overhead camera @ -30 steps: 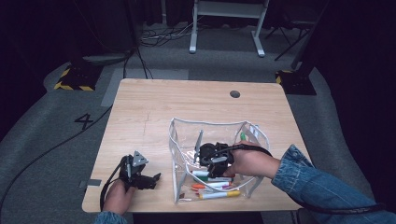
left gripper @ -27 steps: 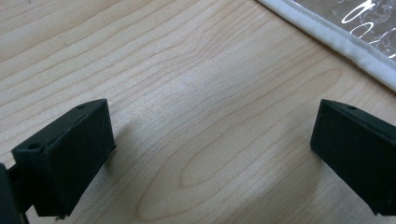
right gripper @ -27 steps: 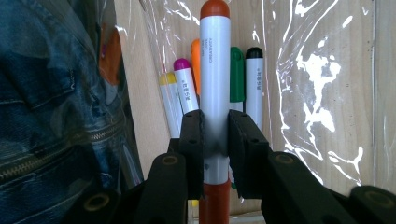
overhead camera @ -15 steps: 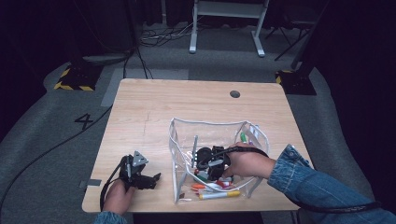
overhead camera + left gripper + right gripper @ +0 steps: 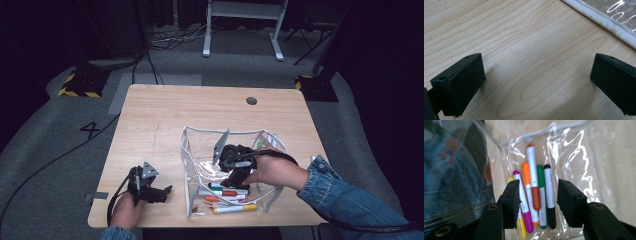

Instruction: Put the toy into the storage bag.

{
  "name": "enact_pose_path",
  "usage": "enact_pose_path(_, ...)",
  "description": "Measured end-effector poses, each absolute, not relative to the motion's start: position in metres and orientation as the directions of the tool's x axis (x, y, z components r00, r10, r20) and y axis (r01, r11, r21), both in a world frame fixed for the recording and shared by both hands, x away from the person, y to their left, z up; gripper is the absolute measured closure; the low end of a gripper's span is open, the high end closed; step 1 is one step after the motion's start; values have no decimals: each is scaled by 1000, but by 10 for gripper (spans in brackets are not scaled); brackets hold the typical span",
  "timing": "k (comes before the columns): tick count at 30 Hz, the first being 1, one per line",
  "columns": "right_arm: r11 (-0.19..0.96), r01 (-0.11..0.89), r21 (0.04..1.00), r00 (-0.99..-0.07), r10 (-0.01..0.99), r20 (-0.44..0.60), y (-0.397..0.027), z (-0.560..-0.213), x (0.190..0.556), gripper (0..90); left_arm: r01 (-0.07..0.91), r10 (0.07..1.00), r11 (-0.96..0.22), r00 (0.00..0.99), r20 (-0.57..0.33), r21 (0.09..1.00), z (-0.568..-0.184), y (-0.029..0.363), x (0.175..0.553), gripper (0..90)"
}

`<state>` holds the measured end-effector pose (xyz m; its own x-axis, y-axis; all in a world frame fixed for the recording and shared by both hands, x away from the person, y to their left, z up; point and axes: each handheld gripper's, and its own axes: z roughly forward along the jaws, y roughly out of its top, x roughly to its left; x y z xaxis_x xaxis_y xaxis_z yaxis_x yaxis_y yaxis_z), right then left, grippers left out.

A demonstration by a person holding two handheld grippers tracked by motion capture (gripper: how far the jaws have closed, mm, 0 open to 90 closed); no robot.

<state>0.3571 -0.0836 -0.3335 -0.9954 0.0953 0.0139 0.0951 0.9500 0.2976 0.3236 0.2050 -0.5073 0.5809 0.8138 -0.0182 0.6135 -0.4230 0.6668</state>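
Right gripper (image 5: 537,195), inside the clear pouch (image 5: 192,150), jaws half apart and just opened, nothing between the pads. Directly below its tips lie the markers (image 5: 536,192), side by side on the pouch floor: yellow, magenta, orange, green, black. Risk: on withdrawal a jaw may snag the limp plastic wall and drag or tip the pouch, spilling markers. Left gripper (image 5: 536,82), jaws wide and empty, rests on the table (image 5: 160,115) just beside the pouch's white edge.
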Motion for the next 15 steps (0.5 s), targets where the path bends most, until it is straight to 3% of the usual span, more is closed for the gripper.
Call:
enact_pose_path(8, 866, 175, 469, -977, 210, -24, -128, -289, 372, 541, 613, 814, -423, 581, -18, 667, -507, 205, 324, 0)
enact_pose_path(15, 801, 252, 543, -944, 328, -47, -171, -274, 390, 559, 615, 814, -422, 581, -21, 666, -507, 205, 323, 0)
